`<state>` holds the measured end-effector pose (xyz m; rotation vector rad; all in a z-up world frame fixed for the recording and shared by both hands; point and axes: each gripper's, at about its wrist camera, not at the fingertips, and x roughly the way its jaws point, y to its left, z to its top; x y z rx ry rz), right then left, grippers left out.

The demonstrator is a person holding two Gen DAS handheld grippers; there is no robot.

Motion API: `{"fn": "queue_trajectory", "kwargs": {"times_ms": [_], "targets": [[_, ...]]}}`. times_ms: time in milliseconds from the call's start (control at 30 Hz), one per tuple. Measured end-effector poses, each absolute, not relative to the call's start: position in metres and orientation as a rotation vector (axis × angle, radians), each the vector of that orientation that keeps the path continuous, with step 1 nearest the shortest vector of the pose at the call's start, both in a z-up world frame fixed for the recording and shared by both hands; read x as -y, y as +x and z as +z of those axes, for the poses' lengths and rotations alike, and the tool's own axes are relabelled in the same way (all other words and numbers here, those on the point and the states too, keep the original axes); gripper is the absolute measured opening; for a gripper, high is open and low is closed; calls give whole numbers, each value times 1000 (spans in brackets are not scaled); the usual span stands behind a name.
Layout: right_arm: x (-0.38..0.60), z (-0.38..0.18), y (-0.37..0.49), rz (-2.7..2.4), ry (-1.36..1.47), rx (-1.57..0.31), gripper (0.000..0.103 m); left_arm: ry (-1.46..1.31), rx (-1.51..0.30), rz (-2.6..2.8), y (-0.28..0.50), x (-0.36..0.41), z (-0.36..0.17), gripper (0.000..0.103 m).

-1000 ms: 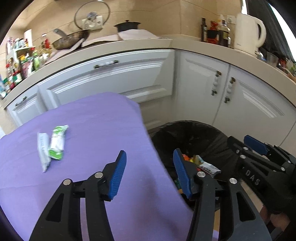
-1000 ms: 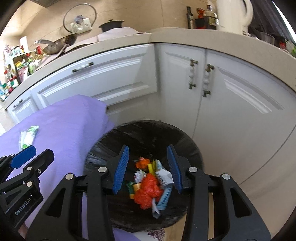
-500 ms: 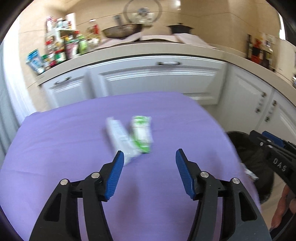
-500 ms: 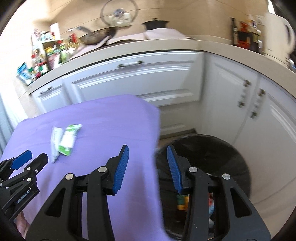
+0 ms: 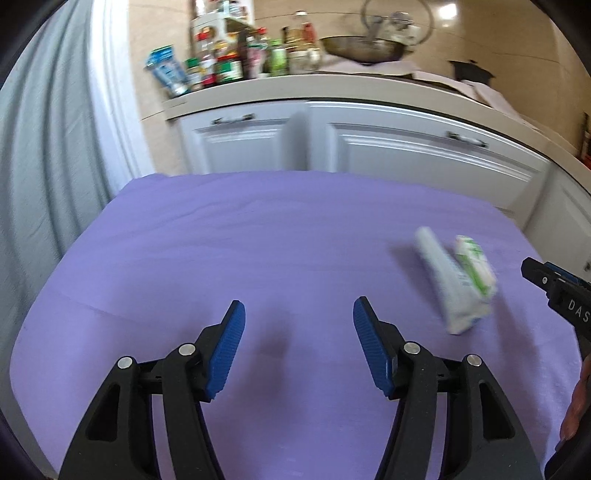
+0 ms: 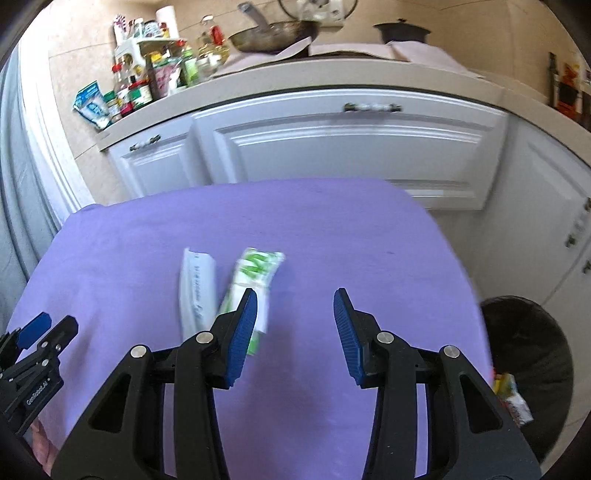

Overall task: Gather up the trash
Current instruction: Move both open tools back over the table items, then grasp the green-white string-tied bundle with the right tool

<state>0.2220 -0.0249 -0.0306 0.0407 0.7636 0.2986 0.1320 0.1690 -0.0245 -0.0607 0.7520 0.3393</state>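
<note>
- While both grippers hover over the purple-cloth-covered table (image 6: 332,221), two pieces of trash lie on it side by side, touching or nearly so: a flat white plastic wrapper w/ grey print (image 6: 197,288) and a white-and-green plastic wrapper (image 6: 253,277).
- Left black gripper w/ blue ribbed pads (image 5: 297,339): jaws spread wide, nothing betw. them, only bare cloth below. In its view the white wrapper (image 5: 441,277) and the green-white one (image 5: 474,267) sit off to the right, blurred, well apart from its fingertips.
- Right black gripper w/ blue ribbed pads (image 6: 293,325): jaws also spread, empty. Its left pad (image 6: 242,332) overlaps the near end of the green-white wrapper in the picture; can't tell if it touches.
- Each gripper shows at the edge of the other's view: right one (image 5: 554,291) at far right of the left cam, left one (image 6: 33,343) at lower left of the right cam.
- Round bin lined w/ a black plastic bag (image 6: 524,354) stands just beside the table's right edge, lower than the top; some colourful wrappers (image 6: 511,395) are inside.
- Behind the table: white kitchen cabinets (image 6: 351,144) under a beige counter (image 6: 332,74) w/ spice jars and bottles (image 6: 147,85), a metal pan (image 6: 273,35) and a black pot (image 6: 402,31).
- Grey curtain (image 5: 33,166) hangs at left.
</note>
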Motion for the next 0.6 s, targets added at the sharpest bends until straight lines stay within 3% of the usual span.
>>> {"fn": "queue_trajectory", "kwargs": {"times_ms": [467, 533, 600], "targets": [[-18, -61, 258, 325, 2, -882, 43, -113, -788, 425, 129, -220, -37, 61], [-17, -63, 258, 330, 4, -889, 31, -112, -789, 415, 130, -217, -38, 62], [-17, -63, 257, 336, -3, -886, 30, -109, -789, 402, 132, -212, -38, 64]]}}
